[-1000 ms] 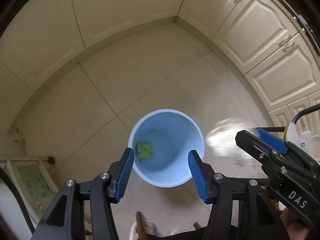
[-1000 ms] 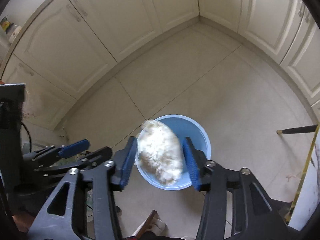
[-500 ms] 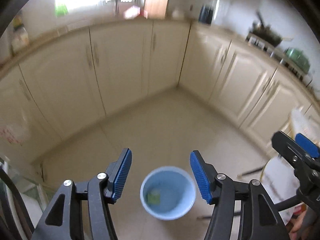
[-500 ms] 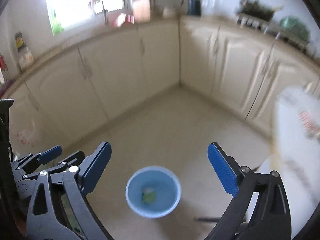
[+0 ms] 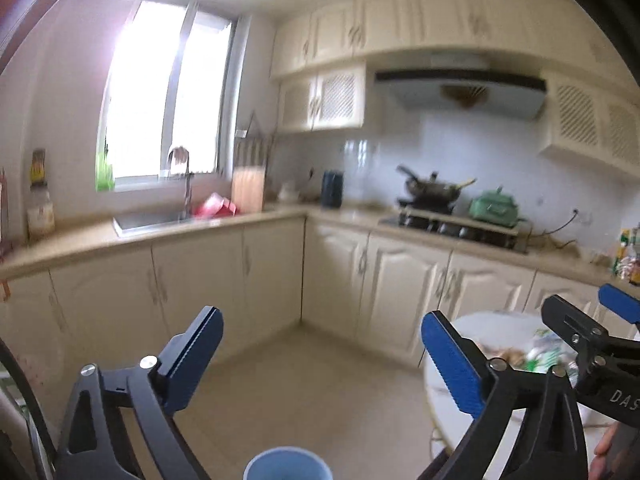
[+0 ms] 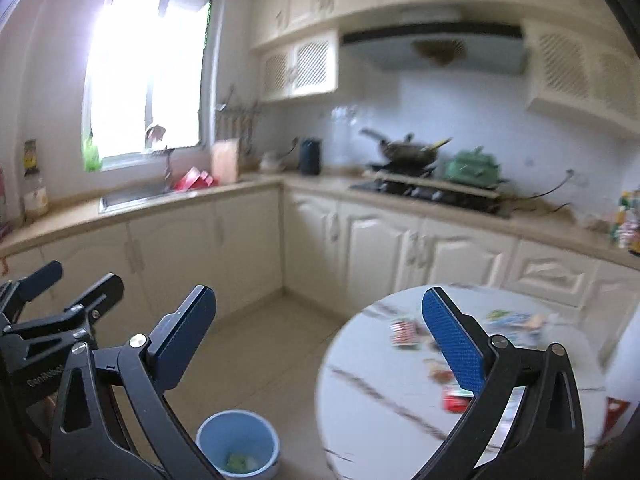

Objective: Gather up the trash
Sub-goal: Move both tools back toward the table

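We have both grippers, left gripper (image 5: 320, 364) and right gripper (image 6: 316, 344), fingers just opened wide and empty, blue bin (image 6: 238, 446) below them on the floor, remaining wrappers (image 6: 405, 332) ahead-right on the round surface (image 6: 360, 364), probably next pick.

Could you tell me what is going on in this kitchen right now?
A person is collecting trash with two handheld grippers. Both the left gripper and the right gripper have just been opening and hold nothing. The blue bin on the floor already holds some scraps, and wrappers remain on the round table.
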### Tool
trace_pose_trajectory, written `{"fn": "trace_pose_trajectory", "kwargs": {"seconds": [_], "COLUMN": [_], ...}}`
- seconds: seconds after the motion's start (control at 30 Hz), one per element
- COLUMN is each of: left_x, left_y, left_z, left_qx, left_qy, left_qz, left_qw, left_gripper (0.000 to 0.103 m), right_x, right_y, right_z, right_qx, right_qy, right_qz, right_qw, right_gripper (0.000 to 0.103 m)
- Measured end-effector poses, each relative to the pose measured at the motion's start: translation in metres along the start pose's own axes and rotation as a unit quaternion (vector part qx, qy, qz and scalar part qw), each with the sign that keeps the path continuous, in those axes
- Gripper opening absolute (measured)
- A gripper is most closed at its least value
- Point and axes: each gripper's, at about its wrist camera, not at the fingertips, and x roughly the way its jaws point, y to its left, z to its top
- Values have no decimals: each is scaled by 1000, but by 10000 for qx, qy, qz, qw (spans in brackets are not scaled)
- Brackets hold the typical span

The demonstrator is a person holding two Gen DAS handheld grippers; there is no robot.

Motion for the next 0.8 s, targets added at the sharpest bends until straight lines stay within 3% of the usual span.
{"fn": "trace_pose_trajectory", "kwargs": {"seconds": [0.13,0.4,0.6,0.67,0.8], "left_x": [-30,-69,-90,-73,-40], "left_y": [-46,-107,-120,-100,-104], "left_z": [-14,-91,-82,-62,-48], "left_qx": [153,514,736,787,948], "left_qy": [-399,-525,-517,-422,-179], "left_qz": [-71,-268,-602,-708,-874], "left_qw": [9991,9969,9941,9935,9915], "left_gripper": [102,102,102,102,102], "right_x": [-53,-122,-148,-155,-156], "right_y": [-33,-95,-143,-162,-192], "right_z": [2,-4,-13,-18,-27], "right_qx": [116,359,654,761,920], "right_qy": [-299,-578,-637,-628,-521], "right_qz": [-285,-536,-868,-1055,-1342], "right_qw": [9991,9962,9920,9895,9853], "right_gripper": [103,103,103,103,103]}}
